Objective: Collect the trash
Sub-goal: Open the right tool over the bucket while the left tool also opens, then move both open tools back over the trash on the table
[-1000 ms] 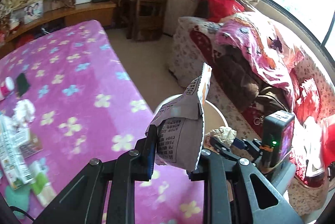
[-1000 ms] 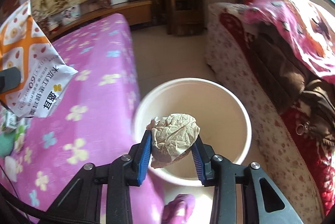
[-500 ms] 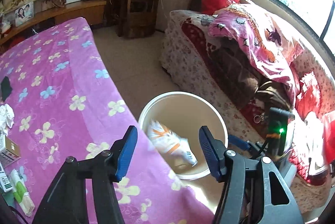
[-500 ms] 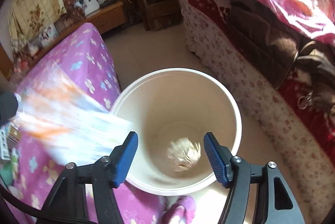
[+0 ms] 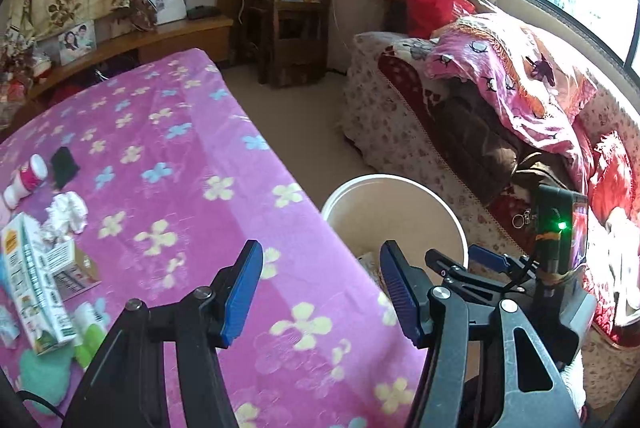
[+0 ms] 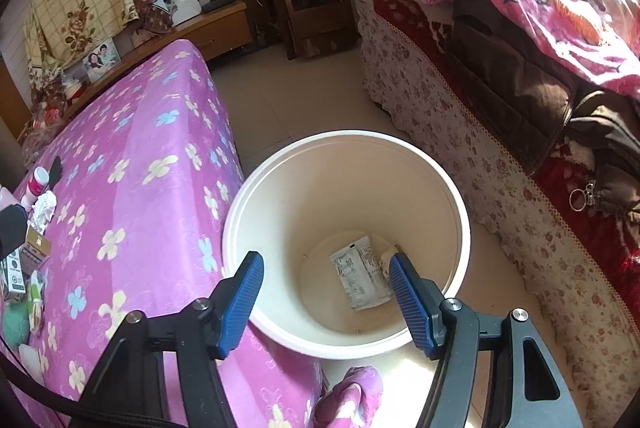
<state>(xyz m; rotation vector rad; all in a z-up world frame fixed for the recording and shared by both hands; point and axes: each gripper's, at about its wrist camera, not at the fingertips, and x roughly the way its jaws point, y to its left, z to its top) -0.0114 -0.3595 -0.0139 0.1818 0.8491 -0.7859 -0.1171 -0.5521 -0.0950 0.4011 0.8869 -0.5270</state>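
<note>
A cream round bin stands on the floor beside the pink flowered bed. Inside it lie a printed snack packet and a crumpled paper ball, partly hidden by a finger. My right gripper is open and empty above the bin. My left gripper is open and empty over the bed's edge, with the bin just beyond it. On the bed lie a white tissue wad, a carton, a small bottle and a black item.
A flowered sofa with pink blankets runs along the right under the window. A wooden shelf unit stands at the back. A low wooden bench lines the far wall. Tiled floor separates bed and sofa.
Both grippers opened. The snack packet dropped from the left and the paper ball from the right into the bin, where they now lie. The left gripper drew back over the bed.
</note>
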